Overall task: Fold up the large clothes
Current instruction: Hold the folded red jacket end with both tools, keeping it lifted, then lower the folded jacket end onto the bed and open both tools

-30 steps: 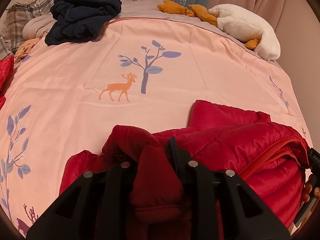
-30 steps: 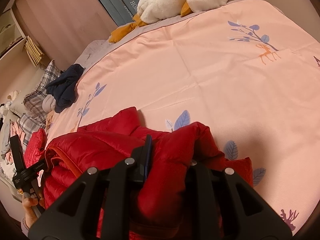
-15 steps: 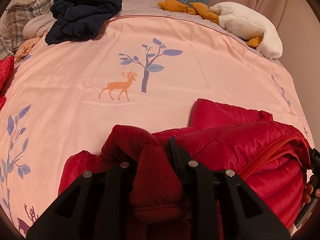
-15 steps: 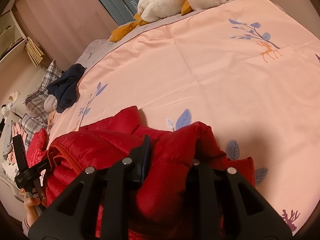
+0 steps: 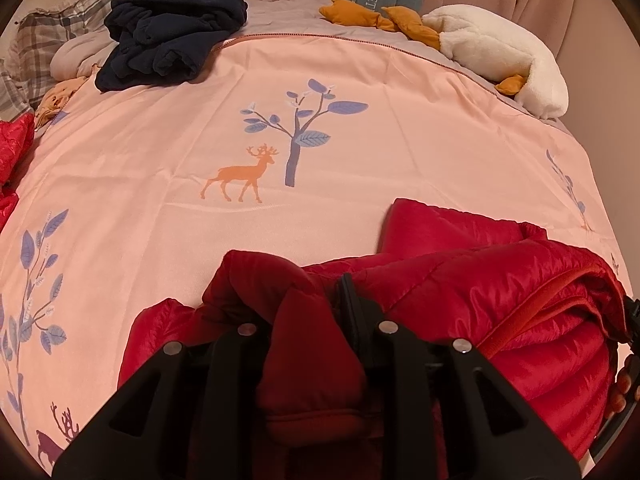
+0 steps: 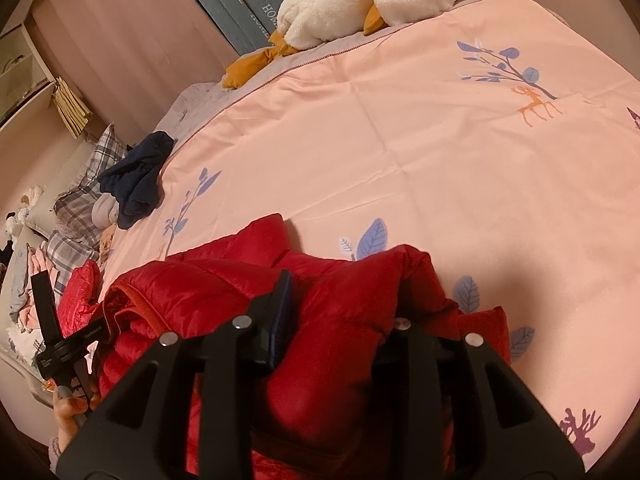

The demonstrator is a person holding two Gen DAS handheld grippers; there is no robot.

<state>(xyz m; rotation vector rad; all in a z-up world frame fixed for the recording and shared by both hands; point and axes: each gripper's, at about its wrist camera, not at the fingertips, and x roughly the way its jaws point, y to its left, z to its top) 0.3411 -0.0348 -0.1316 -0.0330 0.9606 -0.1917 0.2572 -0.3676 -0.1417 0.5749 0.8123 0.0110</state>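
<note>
A red puffer jacket lies bunched at the near edge of a pink bedspread printed with deer and trees. My left gripper is shut on a fold of the jacket, which bulges up between its fingers. In the right wrist view the same jacket fills the lower middle. My right gripper has its jaws opening; a thick fold still sits between them, and the right fingertip is hidden under the fabric. The left gripper's body and a hand show at the left edge of that view.
A dark navy garment lies crumpled at the far left of the bed beside plaid pillows. A white plush toy rests at the far right. Another red garment shows at the left edge.
The right gripper's fingers have spread wider apart around the jacket fold. The left gripper and the jacket under it look the same.
</note>
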